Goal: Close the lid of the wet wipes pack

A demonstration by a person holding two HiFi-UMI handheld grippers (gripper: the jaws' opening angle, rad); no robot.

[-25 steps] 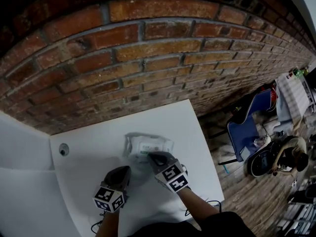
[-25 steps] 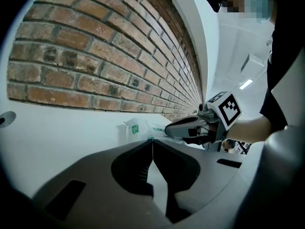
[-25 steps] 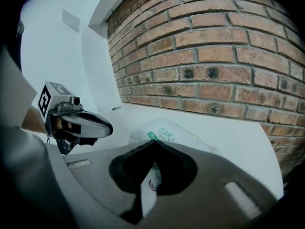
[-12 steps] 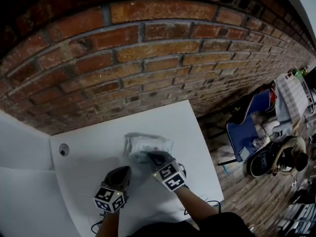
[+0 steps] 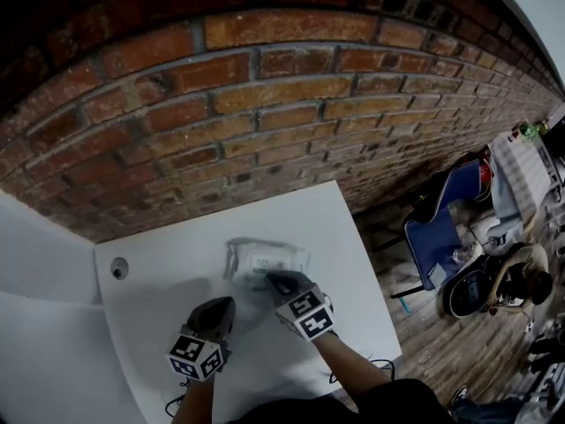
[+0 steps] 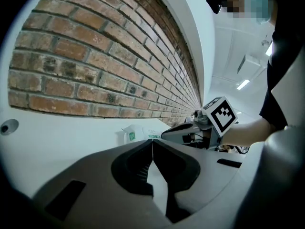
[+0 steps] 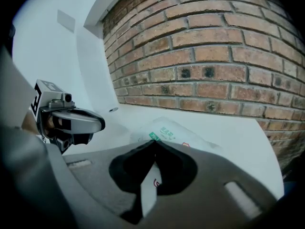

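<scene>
Jaws of the right gripper [image 5: 268,277] are pressed together with nothing between them. The tips sit at the near edge of the wet wipes pack [image 5: 244,259], touching it or just above it (cannot tell which). The left gripper [image 5: 224,305] is also fully closed and empty, held over the bare white table [image 5: 163,254] at about 7 o'clock from the pack and clear of it.

The pack lies flat mid-table, at 12 o'clock from the right gripper. Its white lid [image 5: 267,261] looks flat down in the head view, though it is small there. In the right gripper view the wrapper carries a green label patch [image 7: 153,136] and pale green lettering [image 7: 167,131], too fine to read; no brand is legible.

A round grommet hole [image 5: 118,269] sits at 9 o'clock from the pack, near the table's edge. The brick wall [image 5: 265,104] is at 12 o'clock, behind the table. A blue chair [image 5: 439,232] stands at 3 o'clock on the wood floor.
</scene>
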